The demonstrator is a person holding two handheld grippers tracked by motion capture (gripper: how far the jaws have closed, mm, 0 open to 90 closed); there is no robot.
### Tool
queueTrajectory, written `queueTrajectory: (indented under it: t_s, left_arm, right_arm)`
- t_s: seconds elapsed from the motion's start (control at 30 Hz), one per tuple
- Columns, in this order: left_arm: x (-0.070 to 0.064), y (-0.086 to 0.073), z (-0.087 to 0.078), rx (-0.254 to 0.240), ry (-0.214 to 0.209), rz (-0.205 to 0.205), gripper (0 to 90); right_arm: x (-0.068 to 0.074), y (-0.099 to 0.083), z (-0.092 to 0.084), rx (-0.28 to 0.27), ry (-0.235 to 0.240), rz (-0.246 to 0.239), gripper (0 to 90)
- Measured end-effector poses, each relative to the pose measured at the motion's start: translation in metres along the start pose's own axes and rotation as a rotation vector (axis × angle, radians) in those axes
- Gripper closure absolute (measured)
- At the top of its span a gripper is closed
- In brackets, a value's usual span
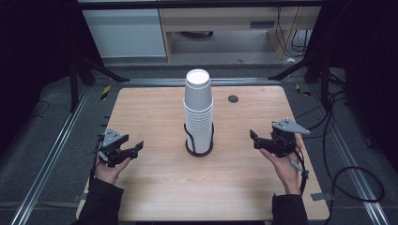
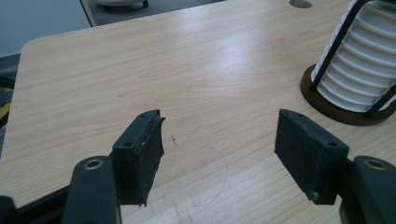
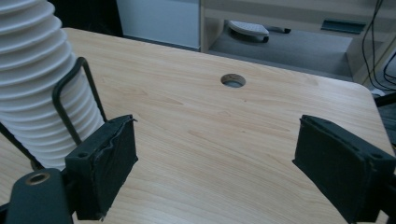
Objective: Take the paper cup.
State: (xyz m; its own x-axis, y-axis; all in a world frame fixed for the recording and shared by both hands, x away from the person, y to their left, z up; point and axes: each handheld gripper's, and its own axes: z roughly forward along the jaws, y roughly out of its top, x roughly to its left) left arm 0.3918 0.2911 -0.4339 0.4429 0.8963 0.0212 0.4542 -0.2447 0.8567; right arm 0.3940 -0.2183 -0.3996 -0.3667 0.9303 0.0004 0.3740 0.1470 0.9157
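Observation:
A tall stack of white paper cups [image 1: 198, 110] stands upright in a black wire holder with a dark round base [image 1: 199, 150] at the middle of the wooden table [image 1: 155, 187]. My left gripper [image 1: 137, 148] hovers left of the stack, open, nothing between its jaws. My right gripper [image 1: 254, 139] sits to the right of the stack, also open and holding nothing. In the left gripper view [image 2: 219, 144] the cups [image 2: 369, 60] and base [image 2: 327, 105] appear at the upper right. From the right gripper view [image 3: 215, 163] the cups [image 3: 37, 93] stand at the left behind a wire loop [image 3: 70, 98].
A round cable hole [image 1: 233, 98] is set in the table behind and right of the stack, also seen as the hole [image 3: 233, 80]. Metal rails and cables run along the floor on both sides. Cabinets stand beyond the far edge.

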Motion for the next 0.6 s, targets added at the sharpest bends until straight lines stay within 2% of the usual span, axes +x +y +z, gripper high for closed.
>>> queueTrajectory:
  t_s: [0.2, 0.47, 0.6]
  left_arm:
    - [0.000, -0.001, 0.002, 0.030, -0.010, -0.019, 25.6]
    - [-0.004, -0.002, 0.005, 0.047, -0.036, -0.008, 20.3]
    - [-0.005, -0.004, 0.009, 0.070, -0.045, -0.001, 18.5]
  right_arm:
    - [0.007, 0.006, 0.002, -0.024, 0.036, -0.001, 12.8]
    - [0.021, 0.023, -0.003, -0.094, 0.103, 0.010, 12.6]
    - [0.032, 0.038, -0.005, -0.133, 0.127, -0.009, 11.7]
